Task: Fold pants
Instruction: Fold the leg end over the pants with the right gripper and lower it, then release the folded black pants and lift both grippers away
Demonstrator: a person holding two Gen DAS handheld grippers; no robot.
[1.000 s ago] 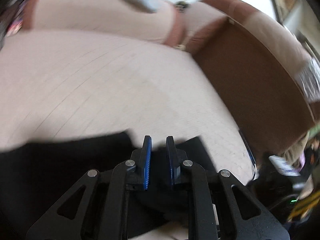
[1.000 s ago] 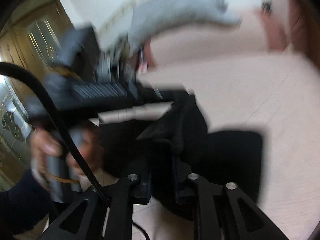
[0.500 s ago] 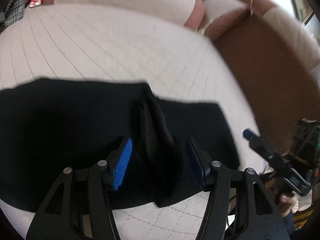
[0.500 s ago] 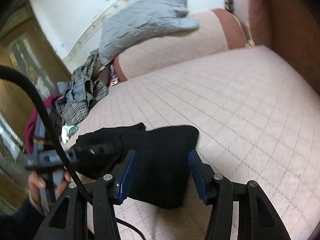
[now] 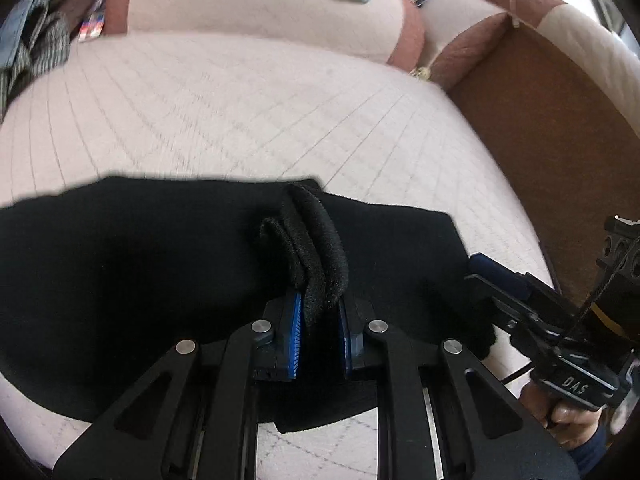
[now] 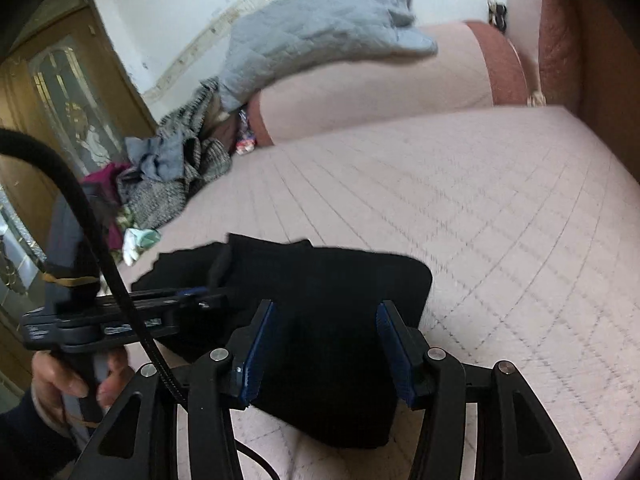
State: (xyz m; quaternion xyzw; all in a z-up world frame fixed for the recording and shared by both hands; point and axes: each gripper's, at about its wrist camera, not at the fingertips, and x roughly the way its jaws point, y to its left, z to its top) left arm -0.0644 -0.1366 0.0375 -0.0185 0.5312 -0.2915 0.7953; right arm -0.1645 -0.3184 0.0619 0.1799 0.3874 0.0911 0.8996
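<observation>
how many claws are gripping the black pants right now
1. The left claw is shut on a bunched ridge of the pants near their front edge. The right claw stands open over the pants' right end, pads clear of the cloth.

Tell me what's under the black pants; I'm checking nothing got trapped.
Around the black pants only the pink quilted cushion shows. The left tool pinches a raised fold; anything beneath the cloth is covered.

Both wrist views close above pants [image 5: 120, 264]
</observation>
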